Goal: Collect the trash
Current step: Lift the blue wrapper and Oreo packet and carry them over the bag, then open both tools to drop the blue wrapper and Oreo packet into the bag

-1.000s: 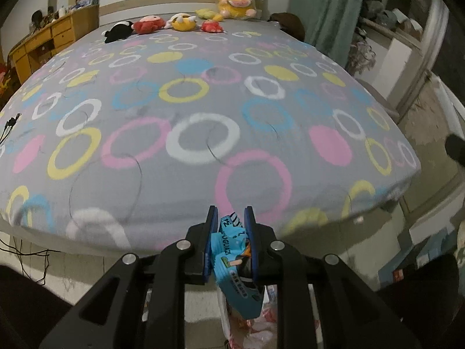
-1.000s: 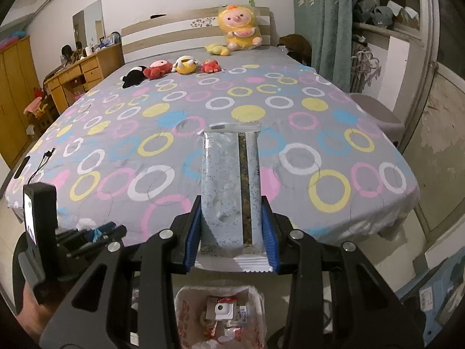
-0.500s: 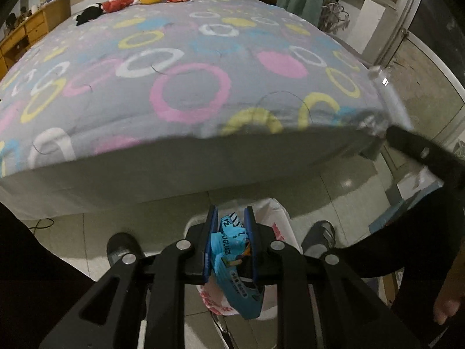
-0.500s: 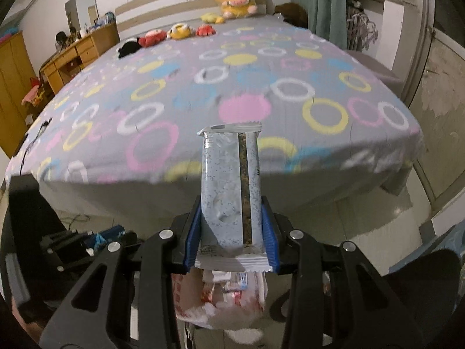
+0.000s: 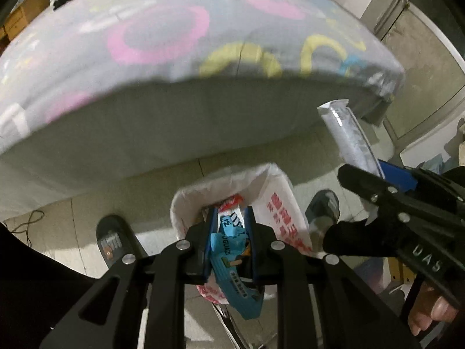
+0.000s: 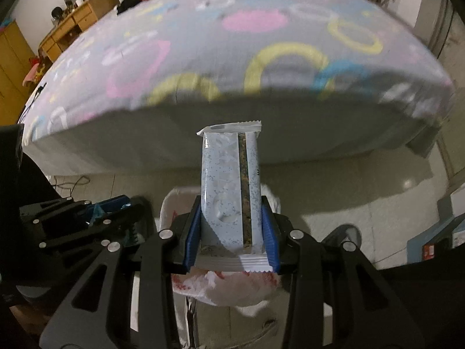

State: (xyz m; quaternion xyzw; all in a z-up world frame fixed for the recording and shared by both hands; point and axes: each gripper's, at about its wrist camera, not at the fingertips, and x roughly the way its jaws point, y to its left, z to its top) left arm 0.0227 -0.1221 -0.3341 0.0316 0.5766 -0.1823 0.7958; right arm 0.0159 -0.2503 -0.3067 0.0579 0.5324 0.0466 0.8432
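Bed (image 6: 232,43) motion-blurred; bin bag (image 5: 279,203) contents hidden behind left tool (image 5: 229,244).

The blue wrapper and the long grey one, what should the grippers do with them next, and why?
Probably lower a little more, then let go. The left gripper is shut on the blue wrapper just above the open trash bag, and the right gripper is shut on the grey wrapper over the same bag, so both should fall in.
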